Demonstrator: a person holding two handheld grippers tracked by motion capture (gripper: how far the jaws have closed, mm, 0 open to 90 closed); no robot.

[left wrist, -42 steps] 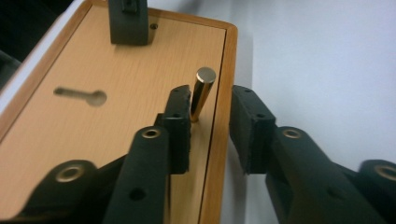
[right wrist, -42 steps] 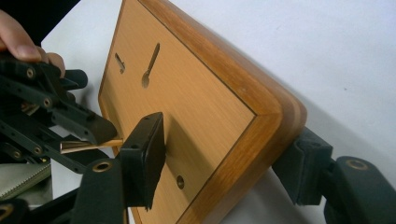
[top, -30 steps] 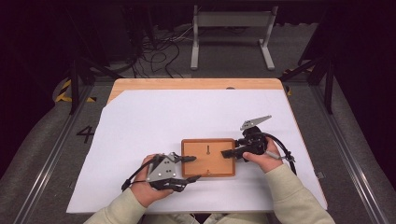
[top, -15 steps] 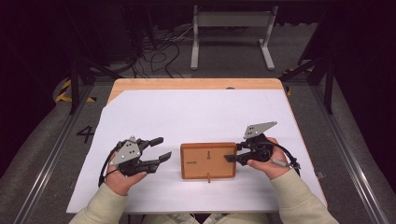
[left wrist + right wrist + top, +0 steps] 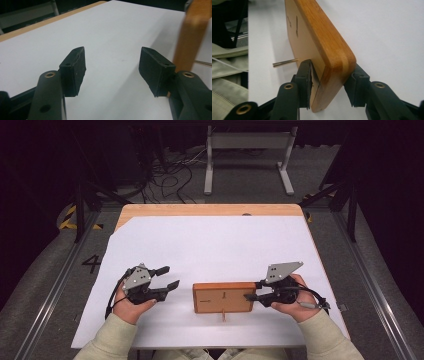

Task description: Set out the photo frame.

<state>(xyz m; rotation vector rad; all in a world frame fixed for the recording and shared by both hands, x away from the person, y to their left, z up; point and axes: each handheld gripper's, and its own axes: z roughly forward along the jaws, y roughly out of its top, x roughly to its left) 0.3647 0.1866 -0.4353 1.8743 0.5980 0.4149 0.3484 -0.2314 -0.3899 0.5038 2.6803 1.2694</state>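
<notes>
Wooden block (image 5: 223, 297) lies flat on the white sheet (image 5: 210, 245) covering the worktop, near the front edge, a thin metal pin (image 5: 223, 316) sticking out of its near side. Right tongs (image 5: 251, 292) straddle the block's right end and have just been closing on it; pads look at or near contact. Left tongs (image 5: 166, 277) stand spread and empty, just left of the block. Judgement: block is stiff, solid, smooth-finished, moderately light. Grip across the thickness at an end, clear of the pin.

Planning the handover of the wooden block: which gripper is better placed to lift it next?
Right, probably. The right gripper already has its jaws around the end of the wooden block, closing on it. The left gripper stands open, apart from the block.
</notes>
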